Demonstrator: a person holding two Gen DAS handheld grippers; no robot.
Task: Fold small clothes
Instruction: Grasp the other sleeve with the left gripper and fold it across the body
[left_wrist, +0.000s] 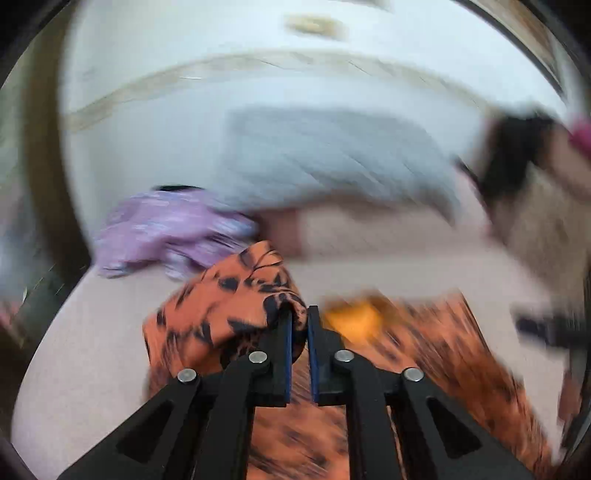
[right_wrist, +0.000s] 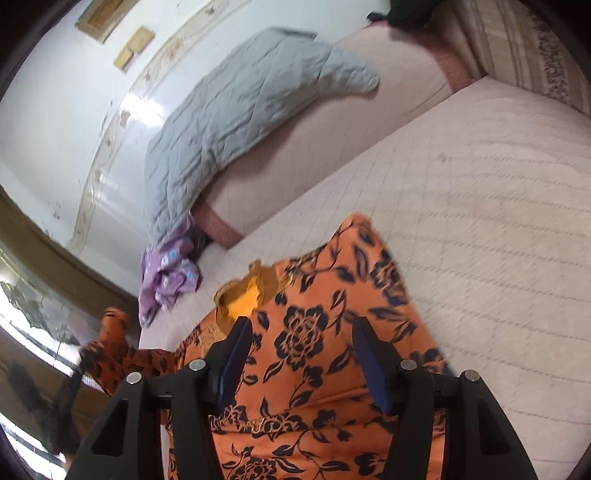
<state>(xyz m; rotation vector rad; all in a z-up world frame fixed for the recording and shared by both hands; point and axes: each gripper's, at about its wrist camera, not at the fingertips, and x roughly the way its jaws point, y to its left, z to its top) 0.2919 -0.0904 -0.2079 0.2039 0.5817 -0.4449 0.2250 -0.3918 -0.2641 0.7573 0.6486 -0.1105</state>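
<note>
Left gripper (left_wrist: 299, 325) is pinched on a sleeve of the orange floral top (right_wrist: 325, 354), which sprawls under the right gripper's (right_wrist: 301, 354) empty, apart jaws. Light, floppy fabric; I'd grab hems or shoulders.

Bare mattress (right_wrist: 480, 192) right; purple cloth (right_wrist: 168, 275) blocks left.

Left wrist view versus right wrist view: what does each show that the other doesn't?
Only the left wrist view shows the left tool shut on a bunched fold of the orange flowered garment; much of that picture is motion-blurred. Only the right wrist view shows the right tool open above the garment's flat body, holding nothing, plus the striped cushion. Both show the orange garment, the purple cloth, the grey quilt and the pale mattress.
</note>
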